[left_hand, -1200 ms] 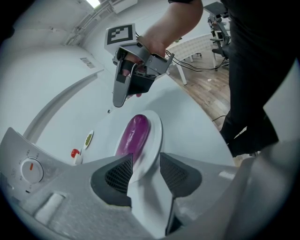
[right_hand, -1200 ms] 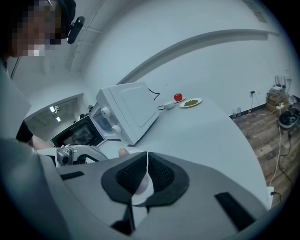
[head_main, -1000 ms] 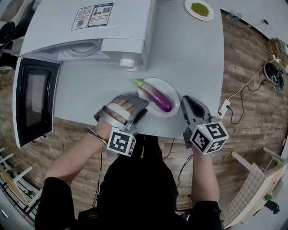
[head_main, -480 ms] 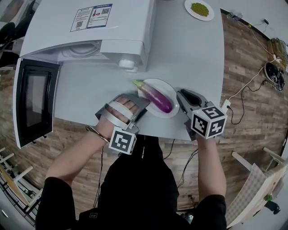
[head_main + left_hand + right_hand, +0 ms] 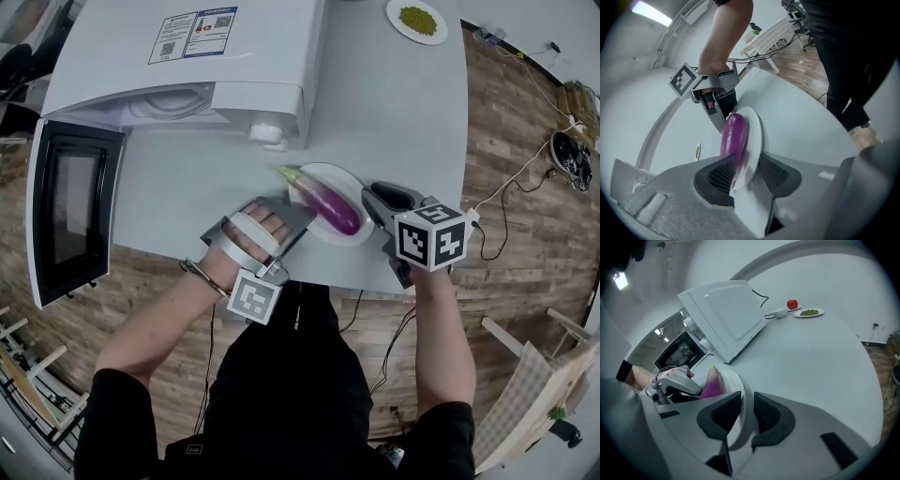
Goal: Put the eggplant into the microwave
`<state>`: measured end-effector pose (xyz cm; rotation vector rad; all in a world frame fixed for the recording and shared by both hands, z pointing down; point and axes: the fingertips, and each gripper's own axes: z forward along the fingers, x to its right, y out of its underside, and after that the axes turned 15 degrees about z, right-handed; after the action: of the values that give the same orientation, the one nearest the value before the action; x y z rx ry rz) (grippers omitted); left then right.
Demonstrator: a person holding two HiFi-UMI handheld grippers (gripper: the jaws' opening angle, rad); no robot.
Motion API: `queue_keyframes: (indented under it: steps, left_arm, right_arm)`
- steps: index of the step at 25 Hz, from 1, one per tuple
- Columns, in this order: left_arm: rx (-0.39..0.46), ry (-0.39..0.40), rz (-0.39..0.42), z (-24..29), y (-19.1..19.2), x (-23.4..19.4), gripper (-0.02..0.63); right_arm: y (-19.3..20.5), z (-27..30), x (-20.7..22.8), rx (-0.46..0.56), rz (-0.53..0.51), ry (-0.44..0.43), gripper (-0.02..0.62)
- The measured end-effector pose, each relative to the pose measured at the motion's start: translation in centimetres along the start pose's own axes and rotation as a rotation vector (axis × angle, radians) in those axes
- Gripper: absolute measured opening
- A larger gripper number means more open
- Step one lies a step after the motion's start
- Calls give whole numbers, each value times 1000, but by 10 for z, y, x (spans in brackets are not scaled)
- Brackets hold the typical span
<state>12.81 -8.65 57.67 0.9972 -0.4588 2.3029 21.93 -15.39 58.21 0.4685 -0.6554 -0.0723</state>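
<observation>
Eggplant: lying lengthwise on the white plate [image 5: 352, 183], eggplant [image 5: 330, 206] with its green stem end toward the microwave [image 5: 187, 66].
Plate: down on the table [image 5: 403, 112], near the front edge, between the two grippers.
Left gripper: left gripper [image 5: 296, 216] drawn narrow, clamped on the plate's rim; the pad on the eggplant's side looks to be touching the purple skin as well.
Right gripper: right gripper [image 5: 373, 199] narrow on the opposite rim, seemingly pinching it, nothing else between the jaws.
Microwave: door [image 5: 66, 211] swung wide open, cavity clear to see, well apart from the plate and off to the left.
Step in hand: by the look of it, settling a two-sided grip ahead of the lift.
Doing it well: raise both rims together, keep the plate dead level, go slowly and low toward the cavity.
Watch for: smooth rim slipping from the pads; round eggplant rolling on any tilt; open door crowding the left arm.
</observation>
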Motion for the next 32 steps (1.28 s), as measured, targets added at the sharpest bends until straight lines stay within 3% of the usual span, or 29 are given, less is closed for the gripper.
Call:
queue_keyframes:
  steps: [5,17,32]
  left_arm:
    - [3,-15,20,0,-1,0,159]
    - [19,-81,77,-2,-5,2,127]
    - [21,-220,122,-3,1,6,102]
  right_arm:
    - [2,5,-8,-36,16,-29,49]
    - [0,8,-10,-29,69,-30,49]
    - [-1,10,-11,-15,113,-24,48]
